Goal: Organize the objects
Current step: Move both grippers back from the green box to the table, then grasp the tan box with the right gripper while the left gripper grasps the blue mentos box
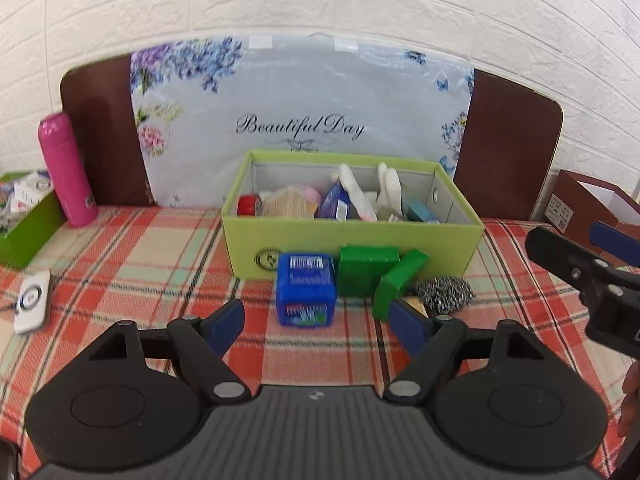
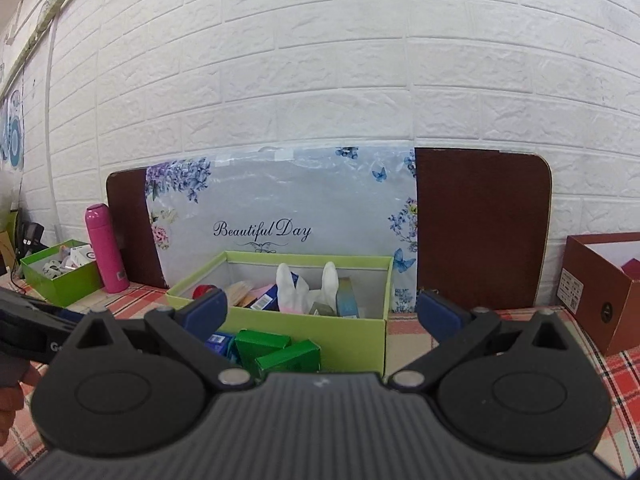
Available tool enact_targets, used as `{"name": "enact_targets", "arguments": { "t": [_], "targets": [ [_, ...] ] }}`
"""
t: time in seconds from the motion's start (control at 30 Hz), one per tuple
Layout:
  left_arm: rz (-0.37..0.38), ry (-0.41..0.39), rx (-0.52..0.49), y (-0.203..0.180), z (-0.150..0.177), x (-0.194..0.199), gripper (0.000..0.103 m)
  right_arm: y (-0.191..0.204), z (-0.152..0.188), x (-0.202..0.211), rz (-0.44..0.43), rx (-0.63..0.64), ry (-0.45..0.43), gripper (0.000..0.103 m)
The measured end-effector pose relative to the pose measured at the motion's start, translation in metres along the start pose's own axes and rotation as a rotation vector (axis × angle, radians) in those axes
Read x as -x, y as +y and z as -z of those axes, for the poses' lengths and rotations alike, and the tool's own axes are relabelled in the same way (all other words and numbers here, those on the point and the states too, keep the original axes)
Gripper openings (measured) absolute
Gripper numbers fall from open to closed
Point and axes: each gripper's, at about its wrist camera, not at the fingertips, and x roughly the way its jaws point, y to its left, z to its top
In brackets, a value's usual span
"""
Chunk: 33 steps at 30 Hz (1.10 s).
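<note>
Both grippers empty. My left gripper (image 1: pixel 316 326) has jaws spread wide with nothing between the pads; my right gripper (image 2: pixel 322 312) is wide apart too, nothing held. Loose items sit just ahead of the left jaws, against the front wall of the green box (image 1: pixel 352 236): blue pack (image 1: pixel 306 290) dead ahead between the fingers, big green box (image 1: pixel 366 274) past it toward the right finger, small green box (image 1: pixel 398 284) tilted and leaning on it, steel scrubber (image 1: pixel 444 294) beyond the right finger. Risks, as I judge them: the cluster is tight, so closing on the blue pack could clip the big green box and tip the leaning one; the right blue pad (image 1: pixel 406 326) already overlaps the small box's lower corner in view, can't tell if touching. The scrubber is springy and may slip or snag. The box is already full (red roll, white gloves (image 1: pixel 368 192), packets), so a drop-in could sit proud or spill. The right gripper shows at the far right of the left jaws, near the same pile, so the two could collide. Around: left of the jaws, white charger (image 1: pixel 32 300), pink bottle (image 1: pixel 68 170), second green tray (image 1: pixel 28 228); behind, floral board (image 1: pixel 304 120); far right, brown box (image 2: pixel 600 292). All on plaid cloth (image 1: pixel 160 248).
</note>
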Motion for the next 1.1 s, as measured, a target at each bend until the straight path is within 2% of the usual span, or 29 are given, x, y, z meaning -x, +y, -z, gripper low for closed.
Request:
{"name": "enact_targets", "arguments": {
  "t": [0.43, 0.6, 0.77, 0.8, 0.87, 0.93, 1.03, 1.1],
  "targets": [
    [-0.009, 0.108, 0.066, 0.010, 0.038, -0.012, 0.082, -0.002, 0.045, 0.014, 0.009, -0.071, 0.095, 0.103],
    [-0.019, 0.132, 0.087, 0.014, 0.047, -0.022, 0.082, 0.005, 0.066, 0.008, 0.027, -0.052, 0.148, 0.103],
    [-0.045, 0.160, 0.112, 0.021, 0.055, -0.034, 0.082, 0.016, 0.090, -0.016, 0.033, -0.024, 0.236, 0.102],
    [-0.052, 0.165, 0.114, 0.023, 0.057, -0.035, 0.082, 0.019, 0.093, -0.022, 0.031, -0.016, 0.248, 0.099],
    [-0.061, 0.170, 0.122, 0.028, 0.059, -0.036, 0.082, 0.026, 0.097, -0.033, 0.022, 0.009, 0.265, 0.084],
    [-0.068, 0.173, 0.134, 0.031, 0.059, -0.037, 0.082, 0.032, 0.098, -0.046, 0.008, 0.025, 0.283, 0.078],
    [-0.063, 0.164, 0.139, 0.034, 0.056, -0.039, 0.082, 0.038, 0.098, -0.064, 0.005, 0.034, 0.306, 0.054],
    [-0.058, 0.149, 0.135, 0.032, 0.051, -0.041, 0.082, 0.040, 0.098, -0.071, 0.004, 0.036, 0.316, 0.042]
  ]
}}
